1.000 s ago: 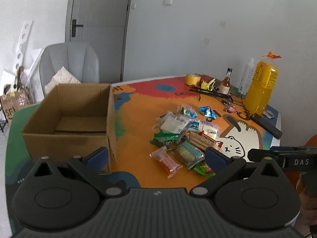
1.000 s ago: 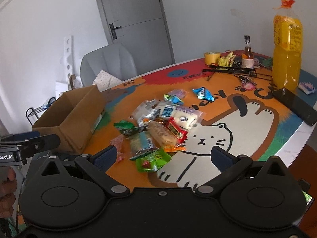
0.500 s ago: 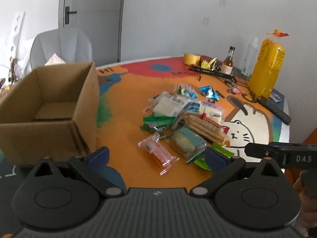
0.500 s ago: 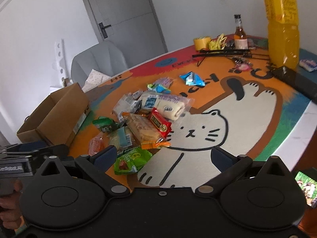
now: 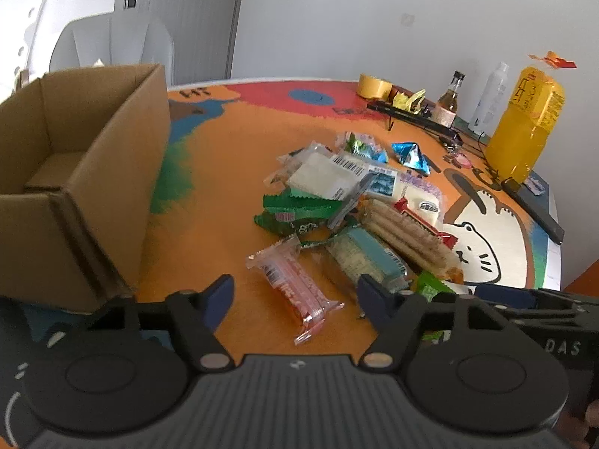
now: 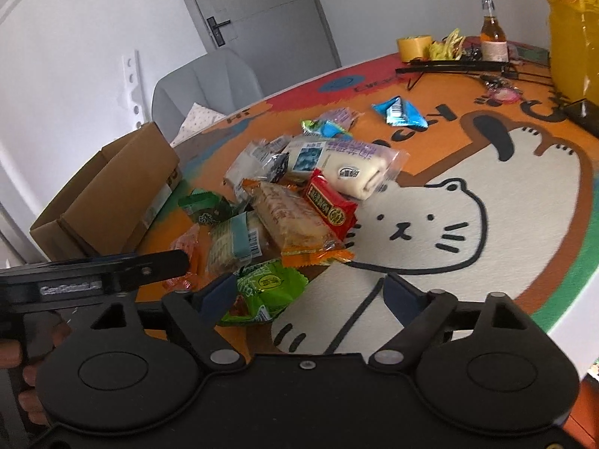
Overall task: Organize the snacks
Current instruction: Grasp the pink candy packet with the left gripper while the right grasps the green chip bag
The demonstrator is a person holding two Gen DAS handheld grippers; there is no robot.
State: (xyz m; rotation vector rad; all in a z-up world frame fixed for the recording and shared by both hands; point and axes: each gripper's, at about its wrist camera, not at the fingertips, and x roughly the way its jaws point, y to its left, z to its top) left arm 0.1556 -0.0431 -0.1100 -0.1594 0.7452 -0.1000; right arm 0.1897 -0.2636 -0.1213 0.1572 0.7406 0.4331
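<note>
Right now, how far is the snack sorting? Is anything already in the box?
Nothing looks done: the visible part of the cardboard box is empty, and the snack pile lies on the table mat. In hand: the left tool is open around the pink packet, not gripping; the right tool is open by the green packet. Every snack is left.
</note>
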